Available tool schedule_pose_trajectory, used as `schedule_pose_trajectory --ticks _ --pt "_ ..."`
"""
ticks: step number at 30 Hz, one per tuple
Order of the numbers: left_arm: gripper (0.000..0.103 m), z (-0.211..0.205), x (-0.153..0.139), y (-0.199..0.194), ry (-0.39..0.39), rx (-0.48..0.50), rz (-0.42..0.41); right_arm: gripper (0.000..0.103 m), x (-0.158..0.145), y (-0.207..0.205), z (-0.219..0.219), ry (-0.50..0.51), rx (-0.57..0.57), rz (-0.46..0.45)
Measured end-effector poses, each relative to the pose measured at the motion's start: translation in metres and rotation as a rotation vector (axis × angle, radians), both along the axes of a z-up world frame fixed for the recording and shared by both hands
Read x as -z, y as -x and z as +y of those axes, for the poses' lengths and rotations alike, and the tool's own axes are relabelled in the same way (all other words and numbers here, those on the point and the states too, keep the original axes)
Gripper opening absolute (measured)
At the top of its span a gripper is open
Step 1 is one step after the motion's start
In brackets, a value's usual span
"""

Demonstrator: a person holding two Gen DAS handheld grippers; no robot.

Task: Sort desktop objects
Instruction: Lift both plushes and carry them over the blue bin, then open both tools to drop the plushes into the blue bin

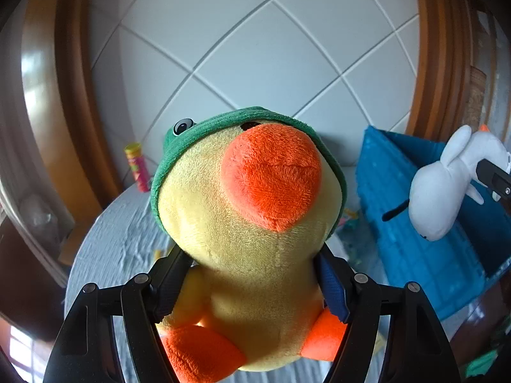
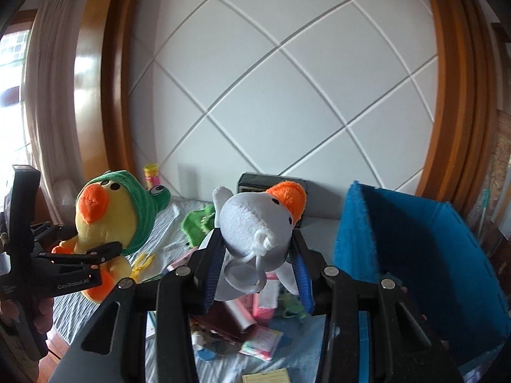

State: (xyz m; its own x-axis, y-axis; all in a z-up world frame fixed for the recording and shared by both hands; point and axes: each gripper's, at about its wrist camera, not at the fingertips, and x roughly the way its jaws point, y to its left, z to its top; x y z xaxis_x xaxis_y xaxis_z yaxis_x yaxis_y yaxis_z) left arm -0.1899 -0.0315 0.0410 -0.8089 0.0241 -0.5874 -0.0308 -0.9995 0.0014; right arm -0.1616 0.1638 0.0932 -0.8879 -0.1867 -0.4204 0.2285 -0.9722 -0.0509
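Duck point(image 1: 255, 239) first: a yellow plush with an orange beak and a green frog hood, and the left gripper point(image 1: 252, 284) has it clamped round the body, both fingers pressed into the plush from either side. In the left wrist view it fills the middle of the frame, feet down at 6 o'clock, beak pointing up toward 12. It's held up in the air above the table point(image 1: 121, 229), not resting on anything.

From the right wrist view you can see the same duck point(image 2: 105, 223) out at 9 o'clock, with the left gripper point(image 2: 76, 265) squeezing it.

The right gripper point(image 2: 255, 255) is grasping a goose point(image 2: 252, 223), a white plush with an orange beak, fingers closed on its sides, blue pads showing. A white loop cord hangs off its front. In the left view the goose point(image 1: 437, 191) sits at 3 o'clock, in front of the bin point(image 1: 415, 223), with one finger of the right gripper visible on it.

The bin is blue felt, open top, off at 3 to 4 o'clock in the right view point(image 2: 399, 239), just beside the goose. Can't tell if the goose is over the opening or just next to it.

Below the goose there's a pile of clutter point(image 2: 255, 319) on the striped cloth, packets and small stuff, plus a green plush thing point(image 2: 198, 223) at about 10 o'clock from the goose. A yellow-and-pink tube point(image 1: 137, 166) stands at the back near the wall, and a dark box point(image 2: 255, 182) behind the goose.
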Motion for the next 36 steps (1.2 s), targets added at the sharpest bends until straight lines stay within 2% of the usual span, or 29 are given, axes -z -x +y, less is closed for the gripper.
schedule_pose_trajectory --ticks 3,10,14,20,27,32,36 --pt "0.074 0.054 -0.01 0.003 -0.014 0.017 0.03 0.04 -0.006 -0.003 0.061 -0.003 0.021 0.021" --pt "0.074 0.21 -0.042 0.001 -0.026 0.067 0.068 0.04 -0.019 -0.011 0.205 -0.016 0.067 0.071" --pt "0.074 0.285 -0.054 -0.004 -0.035 0.132 0.049 0.04 -0.018 -0.012 0.281 -0.021 0.106 0.051" --pt "0.074 0.37 -0.045 -0.016 -0.001 0.215 0.0 0.04 -0.003 -0.028 0.362 0.003 0.156 0.008" --pt "0.074 0.432 -0.001 -0.022 0.01 0.279 -0.11 0.04 0.022 -0.04 0.391 -0.028 0.179 -0.055" --pt "0.074 0.446 0.016 -0.016 0.05 0.256 -0.112 0.04 0.052 -0.032 0.393 -0.058 0.18 -0.13" --pt "0.074 0.449 0.01 0.0 0.023 0.277 -0.085 0.04 0.069 -0.029 0.392 -0.066 0.189 -0.169"
